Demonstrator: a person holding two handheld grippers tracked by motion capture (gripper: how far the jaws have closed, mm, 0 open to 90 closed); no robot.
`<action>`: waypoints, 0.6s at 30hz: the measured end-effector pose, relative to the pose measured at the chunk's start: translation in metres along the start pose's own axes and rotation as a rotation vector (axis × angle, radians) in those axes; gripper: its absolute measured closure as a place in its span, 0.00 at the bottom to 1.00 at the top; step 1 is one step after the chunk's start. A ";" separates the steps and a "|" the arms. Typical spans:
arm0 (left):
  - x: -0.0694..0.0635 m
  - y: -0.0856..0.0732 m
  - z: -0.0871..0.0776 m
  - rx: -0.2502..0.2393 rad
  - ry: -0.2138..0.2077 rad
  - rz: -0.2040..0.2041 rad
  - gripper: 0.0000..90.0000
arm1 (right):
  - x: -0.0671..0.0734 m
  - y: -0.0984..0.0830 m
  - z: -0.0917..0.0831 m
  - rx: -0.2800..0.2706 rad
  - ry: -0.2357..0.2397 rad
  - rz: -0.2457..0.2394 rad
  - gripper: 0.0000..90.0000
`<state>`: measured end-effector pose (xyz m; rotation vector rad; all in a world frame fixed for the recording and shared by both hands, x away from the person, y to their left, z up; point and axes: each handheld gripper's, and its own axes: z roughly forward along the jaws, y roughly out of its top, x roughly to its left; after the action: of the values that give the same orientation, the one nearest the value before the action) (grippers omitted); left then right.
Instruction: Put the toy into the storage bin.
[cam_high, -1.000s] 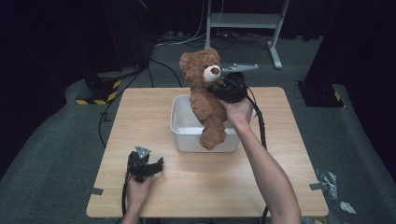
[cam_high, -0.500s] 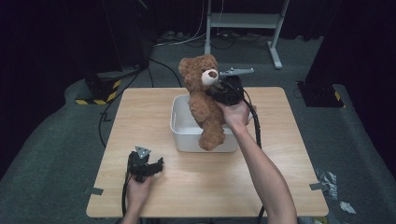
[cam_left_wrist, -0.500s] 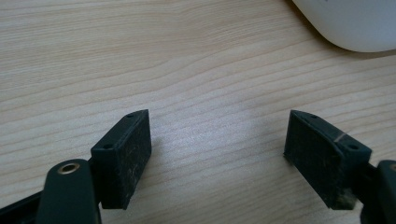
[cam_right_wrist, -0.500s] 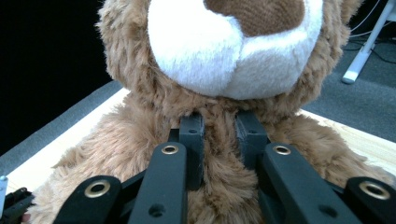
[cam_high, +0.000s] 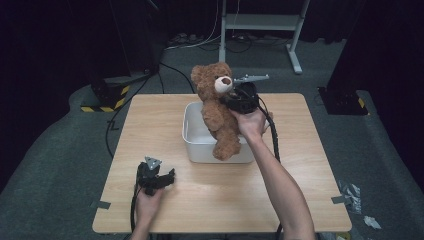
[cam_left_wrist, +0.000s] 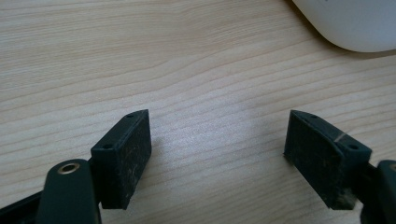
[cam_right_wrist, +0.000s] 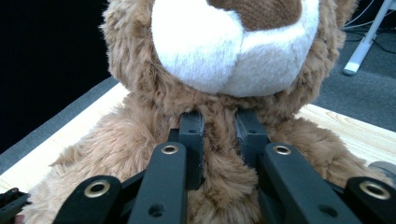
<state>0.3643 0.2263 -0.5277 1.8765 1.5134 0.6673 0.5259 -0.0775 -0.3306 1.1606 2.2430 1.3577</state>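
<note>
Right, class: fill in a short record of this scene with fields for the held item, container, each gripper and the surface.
Held item: fluffy brown teddy bear, clamped at the neck, legs hanging over the tub
Container: white rectangular plastic tub
Right gripper: shut on the bear
Left gripper: open, nothing between its fingers, low over the table
Surface: light wooden table

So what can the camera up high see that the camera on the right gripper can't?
High view alone: the white plastic tub under the bear's legs, and the left gripper resting on the table. Right gripper view alone: the black fingers pinching the fur below the bear's white muzzle. Both share the fluffy brown teddy bear and the light wooden table.
</note>
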 end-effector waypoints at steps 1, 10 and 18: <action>0.000 0.000 0.000 0.000 0.000 0.001 0.25 | 0.000 0.000 0.001 0.000 0.000 0.001 0.85; 0.000 0.000 0.000 0.000 0.000 0.001 0.25 | -0.003 -0.004 0.007 0.016 -0.007 0.010 0.85; 0.000 0.000 0.000 0.000 0.000 0.001 0.25 | -0.003 -0.007 0.015 0.040 -0.015 0.012 0.85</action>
<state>0.3643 0.2263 -0.5277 1.8774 1.5132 0.6676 0.5329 -0.0724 -0.3444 1.1951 2.2663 1.3101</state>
